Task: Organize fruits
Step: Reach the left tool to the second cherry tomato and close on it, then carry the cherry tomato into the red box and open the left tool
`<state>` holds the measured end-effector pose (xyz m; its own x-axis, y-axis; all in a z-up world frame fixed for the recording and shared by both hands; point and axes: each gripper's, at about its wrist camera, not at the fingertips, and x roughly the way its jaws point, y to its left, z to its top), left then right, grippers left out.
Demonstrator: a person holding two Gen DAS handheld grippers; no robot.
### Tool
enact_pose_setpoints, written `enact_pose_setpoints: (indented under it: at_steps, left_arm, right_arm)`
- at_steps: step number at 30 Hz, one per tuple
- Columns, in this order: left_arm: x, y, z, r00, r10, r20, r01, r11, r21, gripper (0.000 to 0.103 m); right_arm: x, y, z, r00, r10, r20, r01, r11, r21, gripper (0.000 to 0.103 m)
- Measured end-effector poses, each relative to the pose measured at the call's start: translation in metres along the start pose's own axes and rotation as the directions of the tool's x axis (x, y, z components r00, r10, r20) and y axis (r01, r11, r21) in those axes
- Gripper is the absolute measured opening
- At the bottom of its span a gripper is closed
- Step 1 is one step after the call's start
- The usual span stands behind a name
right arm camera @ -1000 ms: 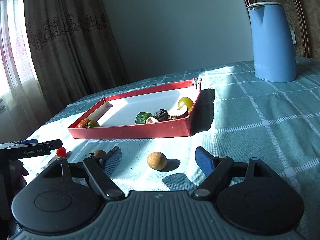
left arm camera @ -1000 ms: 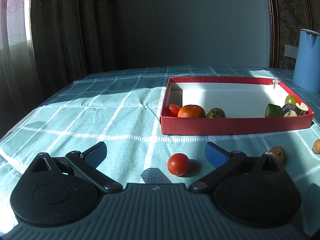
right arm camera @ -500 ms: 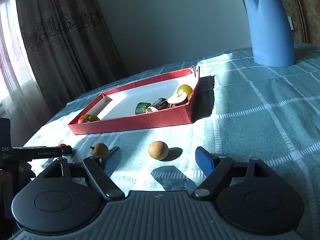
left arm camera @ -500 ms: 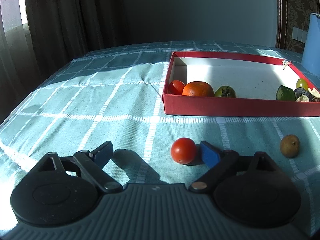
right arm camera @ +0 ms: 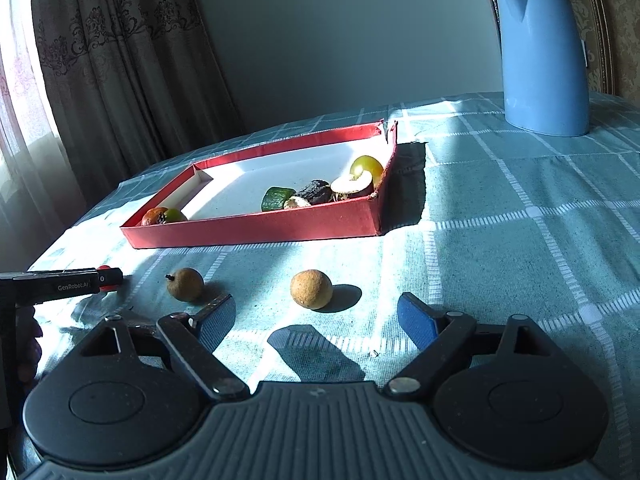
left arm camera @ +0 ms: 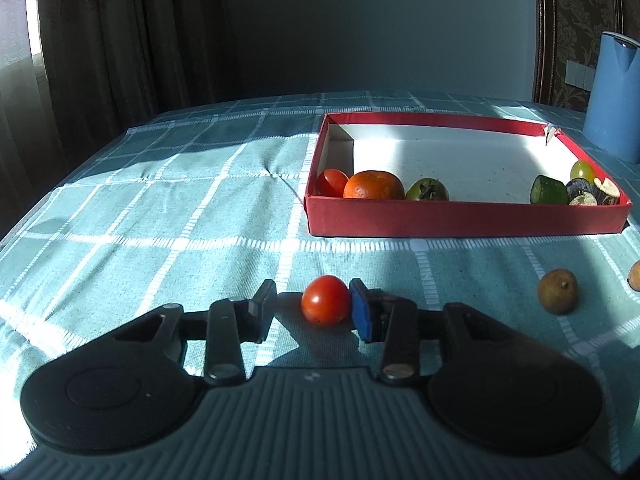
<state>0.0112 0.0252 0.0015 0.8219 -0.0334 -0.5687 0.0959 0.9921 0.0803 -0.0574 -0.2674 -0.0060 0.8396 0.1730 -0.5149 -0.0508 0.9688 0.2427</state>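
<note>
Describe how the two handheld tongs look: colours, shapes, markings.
Both are matte black: two round discs flanking a ribbed grey housing, with linkage bars to blue-padded fingers. The left tongs show "GenRobot.AI" in white along their side in the right wrist view. No cables or sleeves visible.

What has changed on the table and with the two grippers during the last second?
The left gripper moved forward and narrowed its fingers around the loose cherry tomato; the right-hand pad touches it, while the other shows a gap. The right gripper stayed open behind the round brown fruit. The red box and its fruits did not move.
</note>
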Motion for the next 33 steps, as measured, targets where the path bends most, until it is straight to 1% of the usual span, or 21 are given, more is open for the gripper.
enact_pose_setpoints:
  at_steps: [2,3,4,5,11,14,17,20,23,25,30,33]
  left_arm:
    - [0.0,0.001,0.0,1.0,-0.002,0.001,0.002,1.0,-0.001,0.033]
    - [0.0,0.001,0.0,1.0,-0.003,0.002,0.003,1.0,-0.001,0.031]
    - [-0.001,0.001,0.0,1.0,-0.001,0.003,0.001,1.0,-0.001,0.025]
    - [0.0,0.001,0.0,1.0,-0.002,0.003,0.002,1.0,-0.001,0.024]
    - [-0.002,0.005,0.0,1.0,0.008,0.016,-0.008,1.0,-0.027,0.023]
    - [-0.004,0.006,0.0,1.0,0.01,0.027,-0.009,1.0,-0.03,0.023]
    - [-0.006,0.005,0.0,0.999,0.018,0.035,-0.017,0.999,-0.032,0.023]
    - [-0.008,0.005,0.001,0.998,0.033,0.044,-0.032,0.999,-0.033,0.023]
    - [-0.011,0.003,0.001,0.997,0.05,0.056,-0.049,0.998,-0.027,0.023]
    - [-0.012,0.002,0.001,0.996,0.065,0.059,-0.064,0.998,-0.023,0.023]
    - [-0.015,-0.004,0.008,0.996,0.065,0.062,-0.062,0.997,-0.037,0.023]
    - [-0.016,-0.014,0.014,0.995,0.068,0.077,-0.067,0.997,-0.025,0.023]
  right_arm:
    - [0.001,0.003,0.0,1.0,-0.015,-0.008,0.015,1.0,-0.017,0.088]
    - [0.002,0.004,0.0,1.0,-0.022,-0.012,0.021,0.999,-0.026,0.088]
    - [0.002,0.005,0.0,0.999,-0.029,-0.016,0.028,0.999,-0.035,0.088]
    - [0.003,0.008,-0.001,0.999,-0.04,-0.021,0.039,0.998,-0.05,0.088]
    - [0.007,0.024,-0.003,0.993,-0.113,-0.033,0.107,0.983,-0.146,0.091]
    - [0.007,0.028,-0.004,0.991,-0.133,-0.03,0.126,0.978,-0.164,0.091]
    - [0.008,0.031,-0.004,0.99,-0.136,-0.036,0.129,0.98,-0.152,0.091]
    - [0.011,0.038,-0.005,0.985,-0.165,-0.042,0.155,0.972,-0.178,0.097]
    - [0.012,0.041,-0.005,0.98,-0.195,-0.04,0.183,0.963,-0.197,0.101]
    - [0.015,0.041,-0.005,0.977,-0.207,-0.054,0.193,0.961,-0.198,0.103]
    - [0.02,0.041,-0.003,0.974,-0.212,-0.074,0.194,0.962,-0.191,0.103]
    - [0.021,0.039,-0.003,0.976,-0.203,-0.078,0.186,0.965,-0.184,0.103]
